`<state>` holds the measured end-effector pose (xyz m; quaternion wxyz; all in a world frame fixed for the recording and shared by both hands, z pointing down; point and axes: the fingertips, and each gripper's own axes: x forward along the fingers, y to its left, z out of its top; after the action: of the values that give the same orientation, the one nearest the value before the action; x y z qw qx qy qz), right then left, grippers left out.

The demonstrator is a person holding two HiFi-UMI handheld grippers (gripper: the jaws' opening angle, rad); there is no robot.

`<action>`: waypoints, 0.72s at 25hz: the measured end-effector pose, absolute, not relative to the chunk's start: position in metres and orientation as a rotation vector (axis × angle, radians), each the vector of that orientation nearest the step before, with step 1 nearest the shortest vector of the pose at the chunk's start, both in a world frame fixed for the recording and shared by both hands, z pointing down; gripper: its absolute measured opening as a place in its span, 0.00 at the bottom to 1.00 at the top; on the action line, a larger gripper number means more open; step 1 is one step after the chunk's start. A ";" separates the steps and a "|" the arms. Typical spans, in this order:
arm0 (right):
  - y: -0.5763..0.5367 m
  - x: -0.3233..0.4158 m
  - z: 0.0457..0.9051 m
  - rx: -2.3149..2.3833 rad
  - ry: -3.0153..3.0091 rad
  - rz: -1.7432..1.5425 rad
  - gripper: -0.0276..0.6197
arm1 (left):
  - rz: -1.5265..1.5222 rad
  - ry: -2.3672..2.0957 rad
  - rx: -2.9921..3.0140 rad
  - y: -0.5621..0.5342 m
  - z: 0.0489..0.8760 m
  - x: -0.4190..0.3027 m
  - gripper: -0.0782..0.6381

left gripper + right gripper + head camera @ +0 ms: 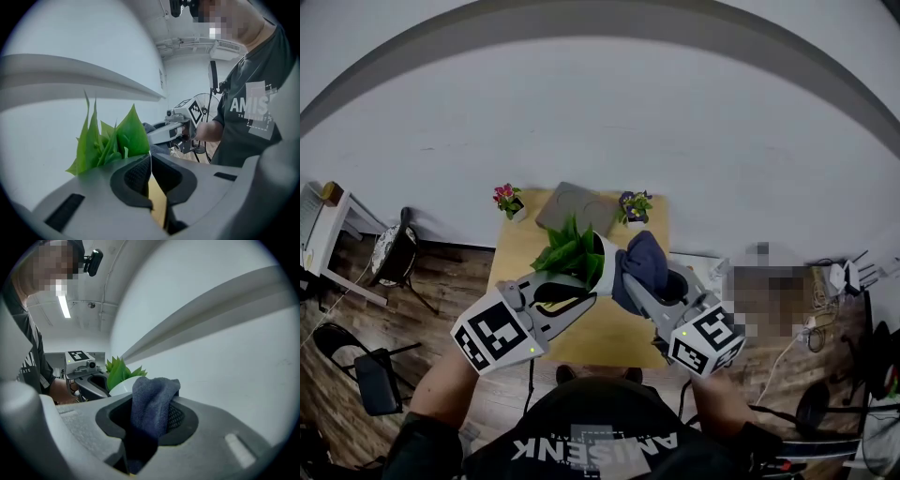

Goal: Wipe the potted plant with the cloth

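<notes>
Left gripper (pixel 581 287) and right gripper (pixel 649 292) face each other, fingers (pixel 133 178) clamped

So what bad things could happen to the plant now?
1. The left gripper pinches only the thin rim of the pot. A hard push from the cloth could make the pot slip out or tip, and it might fall onto the table.
2. The right gripper holds the cloth bunched up close to the leaves, so rough wiping might bend or tear them.

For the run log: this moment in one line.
left claw: shut on potted plant | right claw: shut on cloth | cloth: beside potted plant
</notes>
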<state>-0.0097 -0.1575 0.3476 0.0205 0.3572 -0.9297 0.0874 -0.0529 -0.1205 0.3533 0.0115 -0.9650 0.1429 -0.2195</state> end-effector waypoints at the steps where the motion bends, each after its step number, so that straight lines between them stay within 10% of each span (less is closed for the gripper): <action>1: -0.158 -0.006 0.352 1.120 -2.874 0.288 0.23 | -0.679 0.450 -3.008 -0.120 0.353 -0.053 0.12; 18: -0.174 0.032 0.384 1.252 -2.769 0.494 0.23 | -0.787 0.363 -2.898 -0.117 0.371 -0.056 0.12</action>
<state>0.0323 -0.1743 0.3844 0.0314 0.4066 -0.8988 0.1605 -0.0563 -0.1173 0.3707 0.0585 -0.9564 0.1198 -0.2599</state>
